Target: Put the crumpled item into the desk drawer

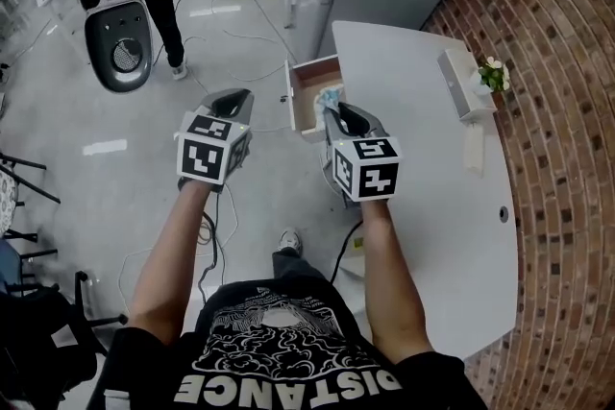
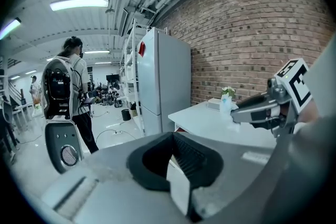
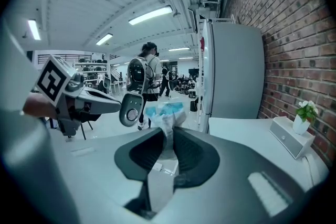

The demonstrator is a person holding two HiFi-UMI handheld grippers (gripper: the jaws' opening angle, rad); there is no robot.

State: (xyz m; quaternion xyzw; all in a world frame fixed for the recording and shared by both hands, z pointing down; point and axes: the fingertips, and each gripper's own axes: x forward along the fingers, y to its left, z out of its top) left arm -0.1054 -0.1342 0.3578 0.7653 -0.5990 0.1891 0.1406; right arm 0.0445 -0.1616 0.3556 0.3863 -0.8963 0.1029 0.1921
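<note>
The right hand-held gripper (image 3: 167, 132) pinches the crumpled item (image 3: 164, 112), blue and white. In the head view it shows at frame centre, against the open drawer (image 1: 300, 106) at the surface's (image 1: 432, 187) left edge. The left hand-held gripper (image 2: 172, 138), jaws together and empty, is level with it at centre left.

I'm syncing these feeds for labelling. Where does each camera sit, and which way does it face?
Head view: on the person's head, looking steeply down on the curved white desk, open light-wood drawer, both forearms, left gripper and right gripper.
Left gripper view: on that gripper, along its shut, empty jaws toward the desk and red brick wall.
Right gripper view: along jaws clamping the crumpled blue-and-white item, toward the tall white fridge.
Shared: each gripper view shows the other gripper, desk and fridge.
</note>
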